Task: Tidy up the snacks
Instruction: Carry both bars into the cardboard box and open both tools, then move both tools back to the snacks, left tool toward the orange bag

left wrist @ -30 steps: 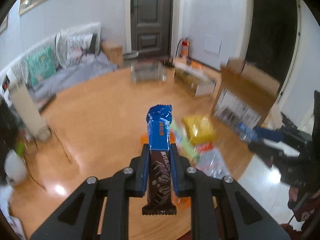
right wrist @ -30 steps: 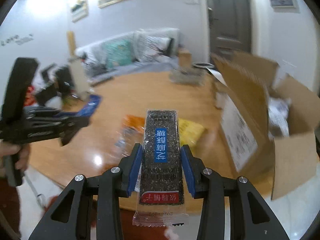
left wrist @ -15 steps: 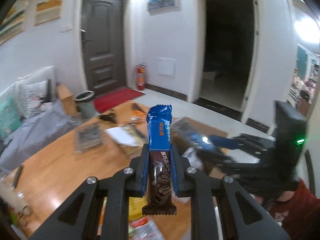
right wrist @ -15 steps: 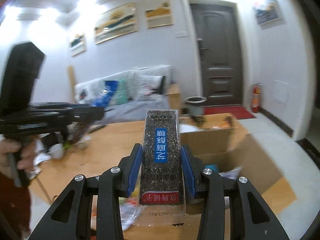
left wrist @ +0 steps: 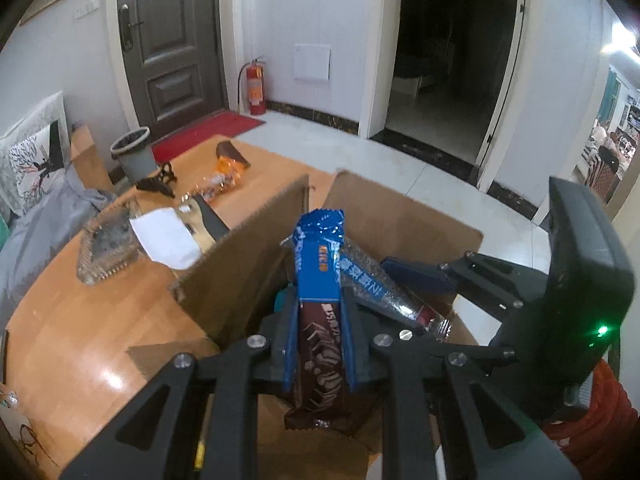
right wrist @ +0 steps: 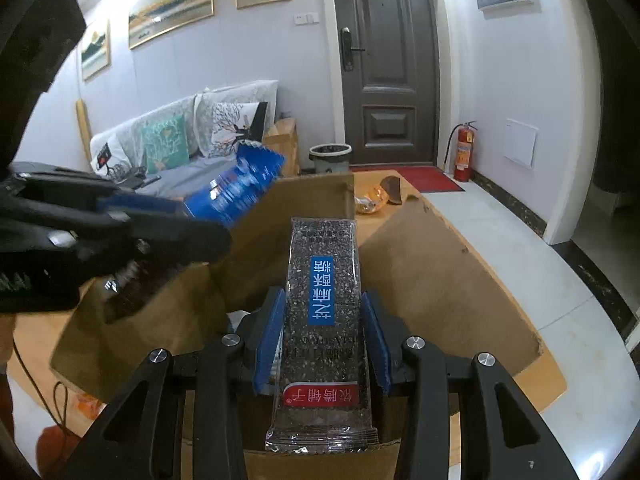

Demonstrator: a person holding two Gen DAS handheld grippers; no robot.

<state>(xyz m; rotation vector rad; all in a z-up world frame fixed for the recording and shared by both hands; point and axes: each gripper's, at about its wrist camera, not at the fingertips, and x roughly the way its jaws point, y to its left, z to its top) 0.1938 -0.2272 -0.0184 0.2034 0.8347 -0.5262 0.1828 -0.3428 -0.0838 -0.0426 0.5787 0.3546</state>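
Left gripper: jaws clamped narrow on the blue-and-brown chocolate bar, which stands lengthways between the pads, above the open cardboard box.
Right gripper: jaws closed on the clear-wrapped sesame bar, blue label facing up, also over the box mouth.
Box: on the wooden desk, flaps standing up on the left and far sides; its inside is mostly hidden behind both grippers.
Other snacks: an orange packet lies far left on the desk, well apart from the box.
Crowding risk: both grippers sit close together over one opening, so, as I judge it, lowering both at once could knock them or cross the bars.
Flap risk: the upright left flap stands just beside the chocolate bar; catching it could fold the flap inward or twist the bar in the grip.
Drop risk: releasing too near the rim could send a bar onto the desk.
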